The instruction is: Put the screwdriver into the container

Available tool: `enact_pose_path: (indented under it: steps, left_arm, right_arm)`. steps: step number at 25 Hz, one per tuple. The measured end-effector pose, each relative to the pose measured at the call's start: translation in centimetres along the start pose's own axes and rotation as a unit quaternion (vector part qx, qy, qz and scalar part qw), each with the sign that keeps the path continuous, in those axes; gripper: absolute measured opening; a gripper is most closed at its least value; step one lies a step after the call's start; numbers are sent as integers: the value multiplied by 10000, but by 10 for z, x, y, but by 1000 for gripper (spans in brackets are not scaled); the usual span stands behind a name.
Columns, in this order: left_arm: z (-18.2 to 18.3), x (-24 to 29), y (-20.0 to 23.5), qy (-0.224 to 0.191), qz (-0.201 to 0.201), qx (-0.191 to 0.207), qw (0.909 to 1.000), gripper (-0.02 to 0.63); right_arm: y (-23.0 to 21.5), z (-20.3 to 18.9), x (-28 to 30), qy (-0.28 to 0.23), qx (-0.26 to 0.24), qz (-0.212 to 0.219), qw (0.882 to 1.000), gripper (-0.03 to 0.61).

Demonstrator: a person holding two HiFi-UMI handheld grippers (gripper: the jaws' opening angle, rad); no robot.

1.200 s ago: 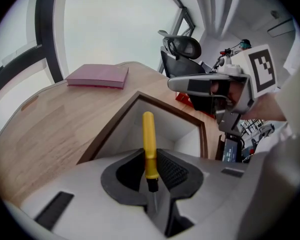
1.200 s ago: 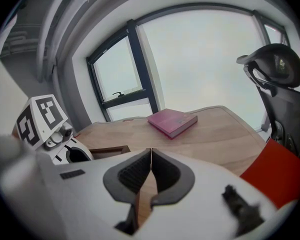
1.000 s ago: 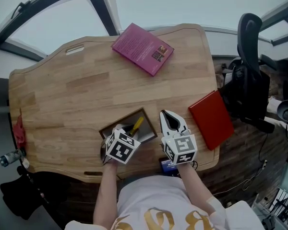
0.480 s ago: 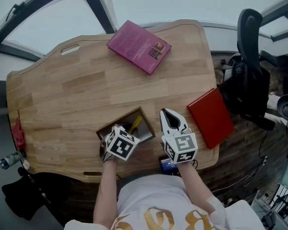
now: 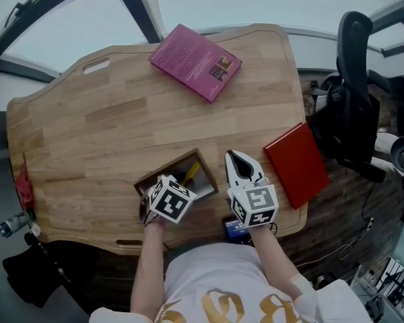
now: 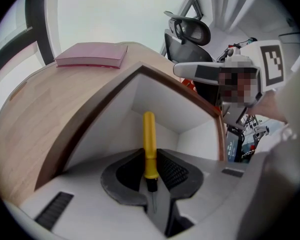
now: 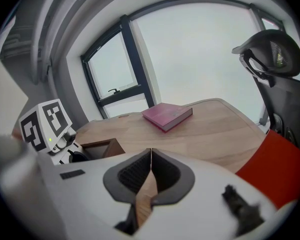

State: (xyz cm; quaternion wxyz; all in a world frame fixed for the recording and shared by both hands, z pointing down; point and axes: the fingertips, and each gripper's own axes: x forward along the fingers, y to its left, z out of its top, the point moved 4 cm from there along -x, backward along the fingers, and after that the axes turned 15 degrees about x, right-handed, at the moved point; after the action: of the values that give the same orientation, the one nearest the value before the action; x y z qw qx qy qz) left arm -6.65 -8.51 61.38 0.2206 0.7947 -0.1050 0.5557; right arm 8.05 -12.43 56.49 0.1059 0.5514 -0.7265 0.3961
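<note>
Counting what lies before you: one wooden table (image 5: 108, 140), one open-topped box (image 6: 190, 114) near its front edge, one screwdriver (image 6: 149, 139), two books and two grippers. The pink book (image 5: 195, 62) lies at the far side of the table, and the red book (image 5: 296, 165) lies at the right edge, partly over it. Your left gripper (image 6: 150, 159) is closed on the screwdriver, with the jaws pinching the lower end of the yellow handle just above the black collar. The handle points forward over the box's pale inside, within its brown rim. You cannot tell from either view whether the handle touches the box floor. Your right gripper (image 7: 151, 156) has its jaws pressed together with nothing between them. It sits just beside the box on its right, apart from it, pointing across the table toward the pink book. Compared with a second ago, very little differs: the left gripper is at the same near corner of the box with the screwdriver clamped as before, the right gripper has not moved, and only the whole scene has slid slightly in the head view.
</note>
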Motion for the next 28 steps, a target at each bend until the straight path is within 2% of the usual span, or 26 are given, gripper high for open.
enact_pose_path:
  steps: [20,28]
  left_arm:
    - [-1,1,1,77,42,-22,10000,89]
    - [5,-7,-1,-99,79,-53,9999,88]
  right_arm:
    - [-4,3,-5,-54,3,-52,10000,32]
    - [0,7,-11,-145,-41,-26,9999,32]
